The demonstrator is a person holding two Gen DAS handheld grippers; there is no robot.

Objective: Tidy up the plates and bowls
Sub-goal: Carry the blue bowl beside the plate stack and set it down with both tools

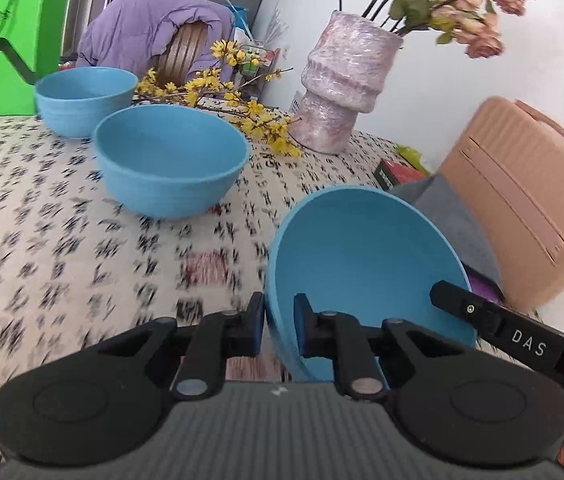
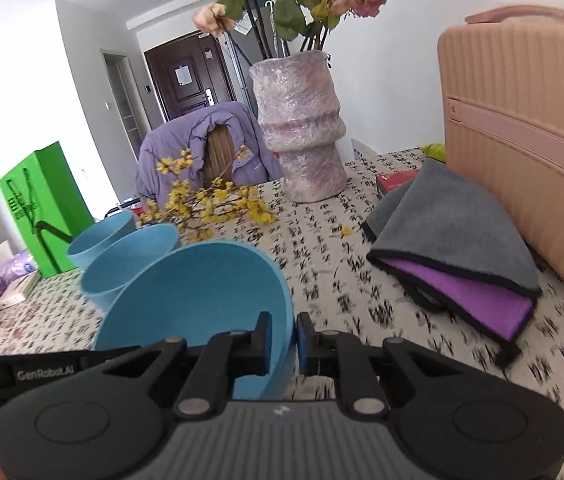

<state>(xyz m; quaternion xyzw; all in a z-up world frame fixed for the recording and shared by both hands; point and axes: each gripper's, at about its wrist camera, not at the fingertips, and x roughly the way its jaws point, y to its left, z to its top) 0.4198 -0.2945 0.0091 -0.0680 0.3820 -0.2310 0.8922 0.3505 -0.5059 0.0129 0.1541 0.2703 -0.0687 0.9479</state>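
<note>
Gripping tilted empty blue bowl (image 1: 362,264), both tools

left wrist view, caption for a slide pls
Both grippers pinch one tilted blue bowl by its rim.

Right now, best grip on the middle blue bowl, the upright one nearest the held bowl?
Take the middle bowl by its thin rim, from above on the near side, one finger inside and one outside. It stands upright, mouth open, wall too wide to span. Both the left gripper and right gripper are pinching the tilted bowl that way.
</note>
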